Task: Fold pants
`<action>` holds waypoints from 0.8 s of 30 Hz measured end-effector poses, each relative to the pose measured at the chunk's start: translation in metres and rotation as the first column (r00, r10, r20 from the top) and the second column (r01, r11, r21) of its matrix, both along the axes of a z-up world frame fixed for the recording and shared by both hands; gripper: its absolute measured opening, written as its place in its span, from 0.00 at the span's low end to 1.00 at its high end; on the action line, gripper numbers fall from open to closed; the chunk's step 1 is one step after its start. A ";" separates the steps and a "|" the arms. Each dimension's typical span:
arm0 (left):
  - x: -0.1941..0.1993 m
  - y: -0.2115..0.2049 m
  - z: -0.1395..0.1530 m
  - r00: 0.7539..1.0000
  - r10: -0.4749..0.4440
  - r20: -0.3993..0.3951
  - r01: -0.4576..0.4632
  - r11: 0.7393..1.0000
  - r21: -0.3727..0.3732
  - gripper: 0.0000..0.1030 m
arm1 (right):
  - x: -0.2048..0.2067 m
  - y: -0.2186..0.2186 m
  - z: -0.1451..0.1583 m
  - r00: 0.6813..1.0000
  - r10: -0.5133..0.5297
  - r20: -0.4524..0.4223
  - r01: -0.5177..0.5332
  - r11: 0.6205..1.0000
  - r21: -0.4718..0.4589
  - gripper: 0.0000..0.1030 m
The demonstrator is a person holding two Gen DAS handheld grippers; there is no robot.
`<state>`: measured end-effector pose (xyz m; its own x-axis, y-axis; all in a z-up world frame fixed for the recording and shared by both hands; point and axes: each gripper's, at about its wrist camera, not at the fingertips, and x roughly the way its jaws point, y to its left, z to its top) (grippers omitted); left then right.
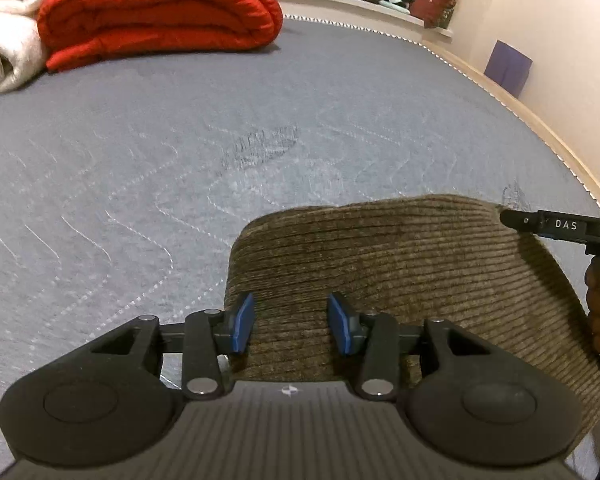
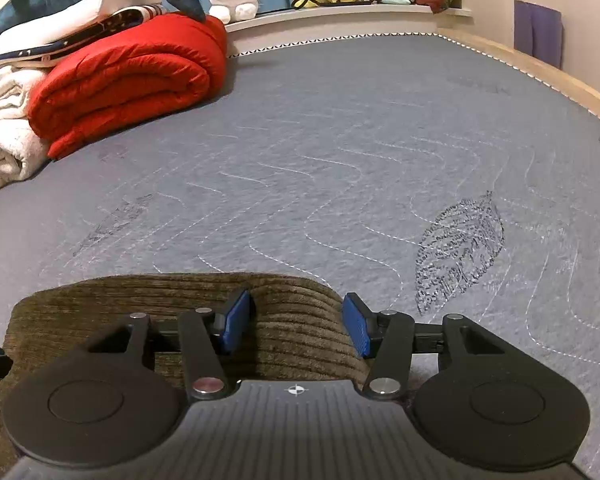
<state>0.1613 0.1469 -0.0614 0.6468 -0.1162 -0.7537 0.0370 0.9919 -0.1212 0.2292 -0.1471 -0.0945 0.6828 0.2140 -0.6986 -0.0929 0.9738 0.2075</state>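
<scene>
Two grippers, left (image 1: 291,323) and right (image 2: 296,327), fingers spread over brown corduroy pants (image 1: 400,256); "DAS" on right gripper.

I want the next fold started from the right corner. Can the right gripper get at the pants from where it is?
Probably yes. The right gripper is open directly over the corner of the brown pants, and nothing lies between its fingers and the cloth on the mattress.
</scene>
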 end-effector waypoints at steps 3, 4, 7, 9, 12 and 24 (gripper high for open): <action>-0.011 -0.010 0.015 0.997 -0.050 0.057 0.049 0.999 0.018 0.46 | -0.002 0.000 0.004 1.000 -0.009 -0.004 0.009 1.000 0.006 0.52; -0.015 -0.012 0.022 0.995 -0.069 0.075 0.068 0.998 0.010 0.46 | -0.004 -0.001 0.006 1.000 -0.011 -0.002 0.011 1.000 0.008 0.53; -0.026 -0.016 0.032 0.988 -0.109 0.111 0.109 0.994 0.005 0.47 | -0.012 -0.004 0.017 0.999 -0.035 0.010 0.034 0.999 0.031 0.56; -0.032 -0.017 0.035 0.984 -0.128 0.121 0.128 0.992 0.006 0.47 | -0.024 -0.003 0.029 0.999 -0.027 0.045 0.027 1.000 0.016 0.64; -0.040 -0.017 0.037 0.982 -0.142 0.125 0.142 0.990 0.011 0.47 | -0.053 0.006 0.048 0.989 0.066 0.131 -0.061 0.997 -0.040 0.71; -0.050 -0.040 -0.006 0.972 -0.232 -0.043 0.235 0.963 0.135 0.60 | -0.153 0.023 0.023 0.937 0.329 -0.117 -0.347 0.915 -0.206 0.73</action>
